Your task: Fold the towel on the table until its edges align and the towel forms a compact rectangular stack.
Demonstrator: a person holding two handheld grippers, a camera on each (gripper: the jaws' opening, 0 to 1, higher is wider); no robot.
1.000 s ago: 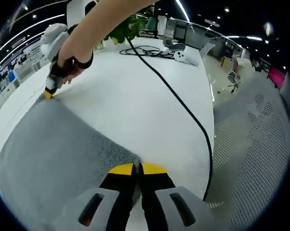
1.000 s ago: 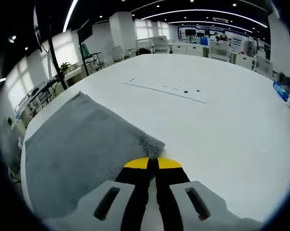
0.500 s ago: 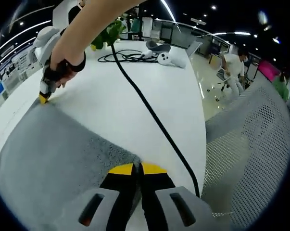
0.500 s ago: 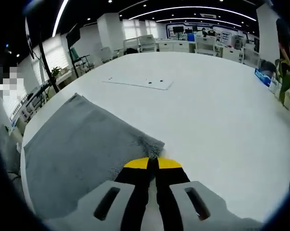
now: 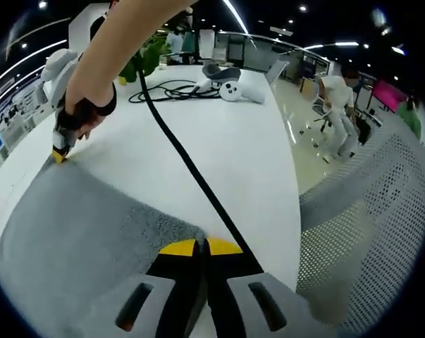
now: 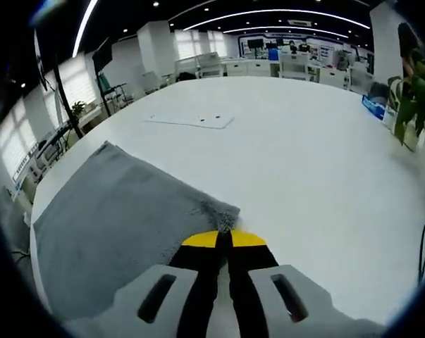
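Grey towel (image 5: 78, 232) lies flat on the white table (image 5: 219, 134), one layer as far as I can judge; no fold made yet. Left claw (image 5: 200, 247), bottom centre of the left gripper view: yellow tips together, clamped on the towel corner that ends just above them. Right claw (image 6: 223, 239), bottom centre of the right gripper view: tips likewise pressed together on a fluffed corner of the towel (image 6: 120, 218). In the left gripper view the right claw (image 5: 58, 155) also shows at upper left, gripped by the person's hand (image 5: 82, 116), at the far corner of the same towel edge. Key relation: both held corners sit on one edge, and the cloth spreads away to lower left of each claw. The free edge lies opposite, so the fold likely runs across that way. Black cable (image 5: 184, 155) crosses the table close to the left claw; snag risk.
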